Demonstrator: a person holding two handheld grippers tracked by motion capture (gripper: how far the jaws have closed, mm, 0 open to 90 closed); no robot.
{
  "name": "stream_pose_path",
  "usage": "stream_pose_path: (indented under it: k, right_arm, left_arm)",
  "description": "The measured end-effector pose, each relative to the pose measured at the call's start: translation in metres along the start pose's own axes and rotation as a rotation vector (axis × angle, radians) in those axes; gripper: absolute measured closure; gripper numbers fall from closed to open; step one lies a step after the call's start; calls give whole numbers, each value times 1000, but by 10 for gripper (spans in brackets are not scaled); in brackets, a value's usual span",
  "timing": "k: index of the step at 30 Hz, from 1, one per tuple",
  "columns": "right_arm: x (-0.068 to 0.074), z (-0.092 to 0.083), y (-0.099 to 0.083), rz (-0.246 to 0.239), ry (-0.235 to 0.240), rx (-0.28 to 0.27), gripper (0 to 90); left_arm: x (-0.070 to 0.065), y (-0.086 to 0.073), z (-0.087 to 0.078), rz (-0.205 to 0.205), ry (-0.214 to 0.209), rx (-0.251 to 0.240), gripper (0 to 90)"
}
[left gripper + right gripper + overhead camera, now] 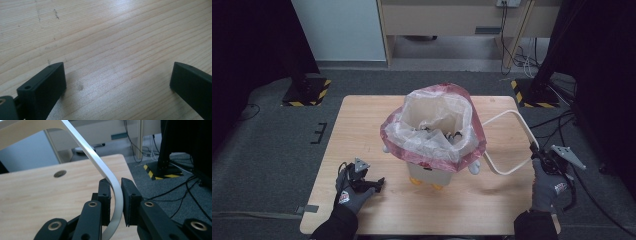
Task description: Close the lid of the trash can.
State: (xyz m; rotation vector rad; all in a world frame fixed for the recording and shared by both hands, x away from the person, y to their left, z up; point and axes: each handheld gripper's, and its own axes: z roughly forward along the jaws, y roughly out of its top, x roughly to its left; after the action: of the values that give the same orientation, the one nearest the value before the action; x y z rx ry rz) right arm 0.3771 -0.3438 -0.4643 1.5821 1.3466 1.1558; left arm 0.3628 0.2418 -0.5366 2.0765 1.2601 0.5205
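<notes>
Right fingers [115, 202]: nearly closed, clamped on the white handle [110, 180] of the small bin; the strip runs up between the 2 pads and bends away to the upper left in the right gripper view.
Left fingers [117, 82]: spread wide with nothing between them, only bare wood of the table [105, 37] ahead of and beneath them.
Handle: in the high view the handle [512, 131] loops from the bin's right side out to the right gripper [546, 159], which a gloved hand holds just past the table's right edge.
Bin: the bin [432, 172] stands upright on the table, well ahead of the left fingers and off to their right side, well apart from them.
Liner: a red bag [472, 142] is folded over the rim, with a clear bag [432, 112] inside it and some dark items in the bottom, too small to tell.
Done, as I judge: the handle is gripped and swung out sideways.
Left: the bin itself is not yet lifted off the table; the left gripper [362, 180] has no share in the work so far.
</notes>
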Motion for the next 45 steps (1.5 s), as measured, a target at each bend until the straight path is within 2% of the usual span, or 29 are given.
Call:
stream_pose_path:
  k: [5, 11, 16, 21, 32, 43, 45]
  right_arm:
    - [3, 1, 14, 20, -19, -50, 787]
    - [14, 1, 26, 38, -24, -97, 790]
    - [24, 2, 41, 54, -9, -133, 791]
    - [32, 4, 53, 50, -3, -159, 792]
    - [38, 1, 72, 58, 7, -225, 792]
    - [43, -5, 90, 85, 55, -292, 793]
    - [44, -7, 94, 89, 68, -320, 792]
  left_arm:
    - [0, 0, 0, 0, 0, -1, 0]
    - [0, 0, 0, 0, -1, -1, 0]
    - [0, 0, 0, 0, -1, -1, 0]
    - [0, 0, 0, 0, -2, -1, 0]
    - [0, 0, 0, -2, -5, -1, 0]
    - [0, 0, 0, -2, -6, -1, 0]
    - [1, 0, 0, -2, -6, -1, 0]
